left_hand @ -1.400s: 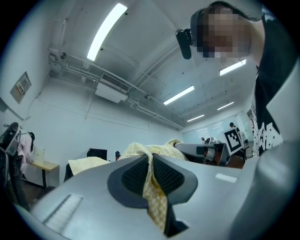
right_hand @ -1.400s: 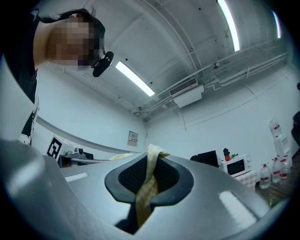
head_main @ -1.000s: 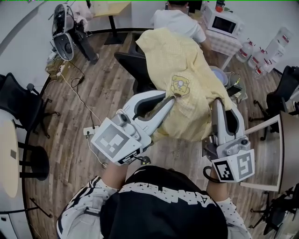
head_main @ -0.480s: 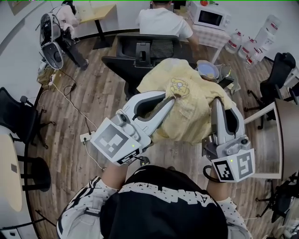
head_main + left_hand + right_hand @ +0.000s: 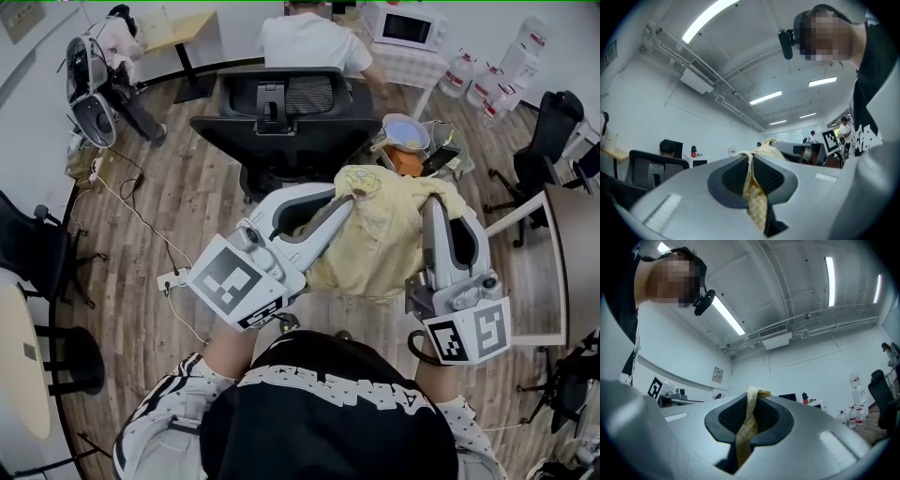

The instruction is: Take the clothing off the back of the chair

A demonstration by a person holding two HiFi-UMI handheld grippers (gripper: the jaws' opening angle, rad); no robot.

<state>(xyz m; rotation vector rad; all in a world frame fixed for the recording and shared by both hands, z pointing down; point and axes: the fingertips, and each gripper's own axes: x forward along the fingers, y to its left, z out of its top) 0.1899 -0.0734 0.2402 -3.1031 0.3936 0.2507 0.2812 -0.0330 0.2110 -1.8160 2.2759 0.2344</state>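
Note:
A pale yellow checked shirt [image 5: 389,230] with a round badge hangs bunched between my two grippers, clear of the black office chair [image 5: 281,117] behind it. My left gripper [image 5: 349,199] is shut on the shirt's left edge; in the left gripper view a strip of the yellow cloth [image 5: 752,187] is pinched between the dark pads. My right gripper [image 5: 433,202] is shut on the right edge, and the right gripper view shows a fold of cloth [image 5: 749,425] squeezed between its pads. The chair's backrest is bare.
A person in a white top [image 5: 305,42] sits at a desk beyond the chair. A microwave [image 5: 408,28] and water bottles [image 5: 487,80] stand at the back right. A bin [image 5: 408,141] sits right of the chair. Other black chairs [image 5: 42,253] stand left and right. A cable [image 5: 141,225] runs across the wood floor.
The shirt has come off the chair's backrest, which now shows bare. It was pulled toward me and has gathered into a smaller bundle between both shut grippers.

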